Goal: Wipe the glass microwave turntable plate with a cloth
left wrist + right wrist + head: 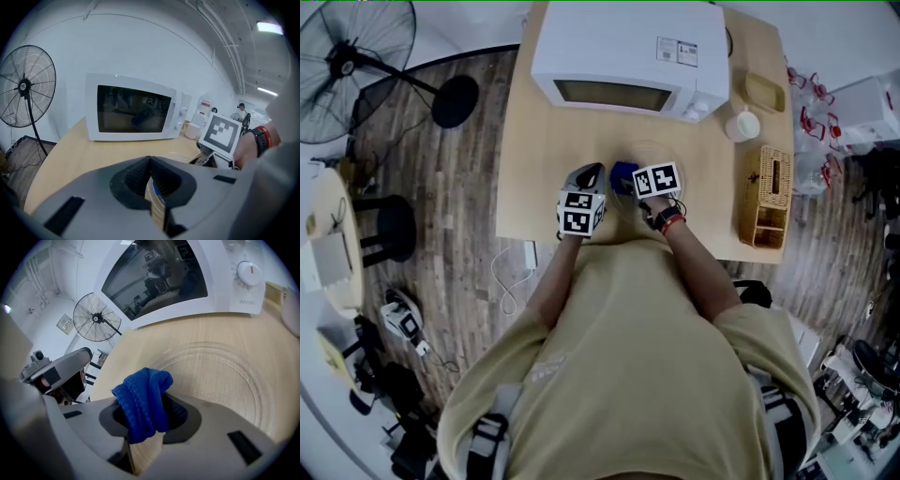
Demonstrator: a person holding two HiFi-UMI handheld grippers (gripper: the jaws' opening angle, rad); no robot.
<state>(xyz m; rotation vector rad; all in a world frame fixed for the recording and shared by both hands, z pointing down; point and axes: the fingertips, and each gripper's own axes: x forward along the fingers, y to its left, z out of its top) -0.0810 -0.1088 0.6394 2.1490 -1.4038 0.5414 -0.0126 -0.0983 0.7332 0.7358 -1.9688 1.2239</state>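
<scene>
1. Pinches a bunched blue cloth (143,401) tight between the jaws of the right gripper (149,416), low over the near left edge of the glass turntable plate (220,376); contact with the glass not clear
2. Holds the left gripper (150,159) just beside the right one, jaws pressed together with nothing between them
3. Has the plate lying flat on the wooden table (546,155), in front of the white microwave (628,47), its door closed

Head cam looks steeply down on desk (534,159) from above; both gripper cams sit low, close over desk, facing microwave (133,115), seen in all 3.
</scene>
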